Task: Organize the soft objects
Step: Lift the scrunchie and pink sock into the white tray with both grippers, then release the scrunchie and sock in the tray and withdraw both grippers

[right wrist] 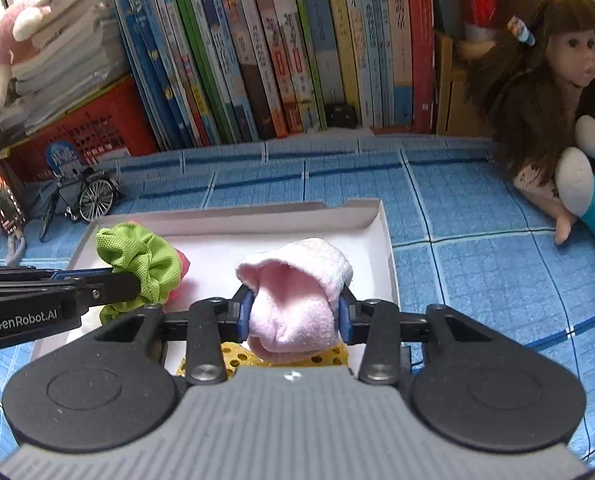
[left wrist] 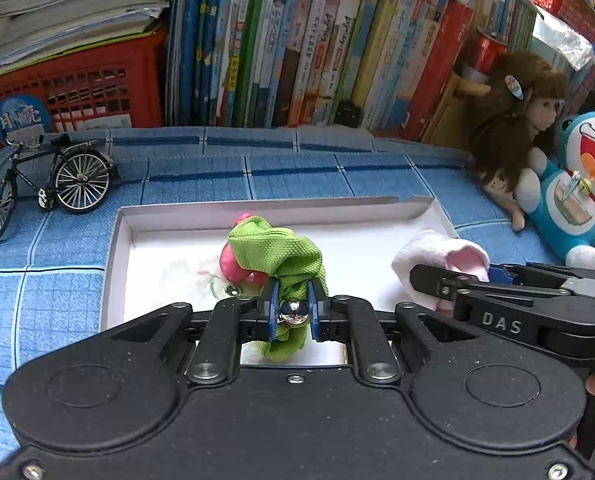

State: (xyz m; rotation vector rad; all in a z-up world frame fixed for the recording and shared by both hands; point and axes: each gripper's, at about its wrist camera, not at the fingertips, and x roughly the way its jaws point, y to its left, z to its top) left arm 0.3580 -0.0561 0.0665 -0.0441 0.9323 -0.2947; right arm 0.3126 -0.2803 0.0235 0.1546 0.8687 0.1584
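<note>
A crinkled, waffle-textured green scrunchie [left wrist: 275,256] with a shiny metal bead is pinched in the nearly closed jaws of the left gripper [left wrist: 293,314], above the shallow white cardboard box [left wrist: 115,248]. Right of it, the right gripper [right wrist: 295,314] clamps a fluffy pink rolled sock [right wrist: 297,292] in half-spread jaws, over the same box.

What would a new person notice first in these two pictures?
First, the two held items over the white box: the left gripper clamps a green scrunchie, and the right gripper squeezes a pink rolled sock. Next, the brown-haired doll at the right, leaning against the books.
</note>
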